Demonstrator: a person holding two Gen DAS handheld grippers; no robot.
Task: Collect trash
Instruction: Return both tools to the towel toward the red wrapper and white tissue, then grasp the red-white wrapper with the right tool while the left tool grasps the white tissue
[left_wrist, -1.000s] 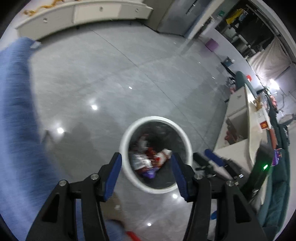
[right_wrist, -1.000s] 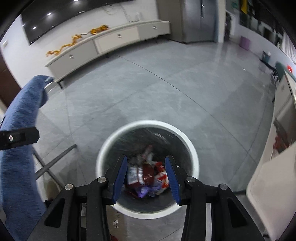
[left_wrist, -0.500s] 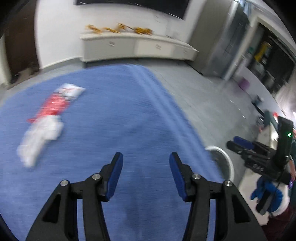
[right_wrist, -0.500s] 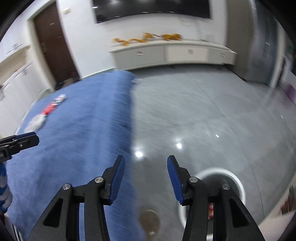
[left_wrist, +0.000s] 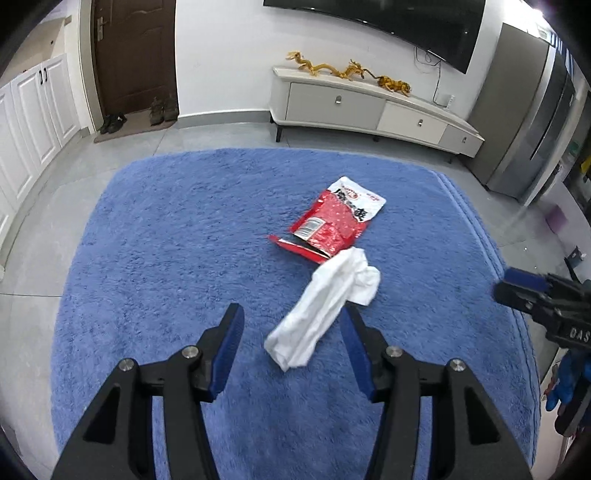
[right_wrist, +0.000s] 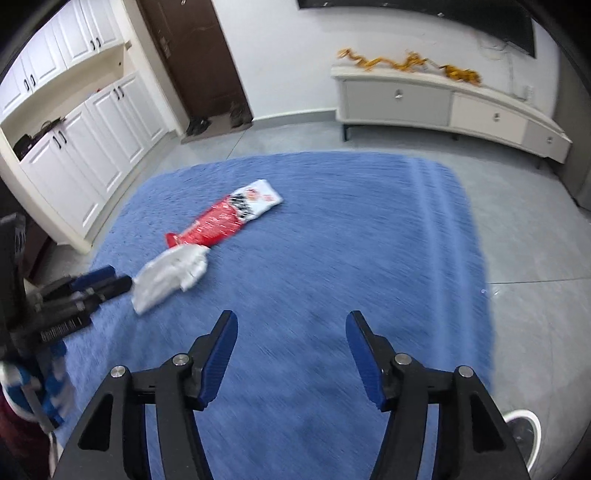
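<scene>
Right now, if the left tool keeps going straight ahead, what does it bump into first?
Probably the crumpled white tissue, lying on the blue rug right ahead of the open left tool. Depth is hard to judge.

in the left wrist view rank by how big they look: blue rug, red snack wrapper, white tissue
1. blue rug, by far the largest
2-3. white tissue and red snack wrapper look alike; the tissue lies nearer the camera, so unranked

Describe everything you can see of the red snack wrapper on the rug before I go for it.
The red snack wrapper is a flat, glossy foil-like packet, red with small speckles over most of it, with a white end bearing black characters and a small red logo. Its near end looks torn open, a red flap sticking out to the side. It lies flat on the blue shaggy rug, white end pointing towards the TV cabinet. The crumpled white tissue lies against its torn end. Neither gripper touches it.
</scene>
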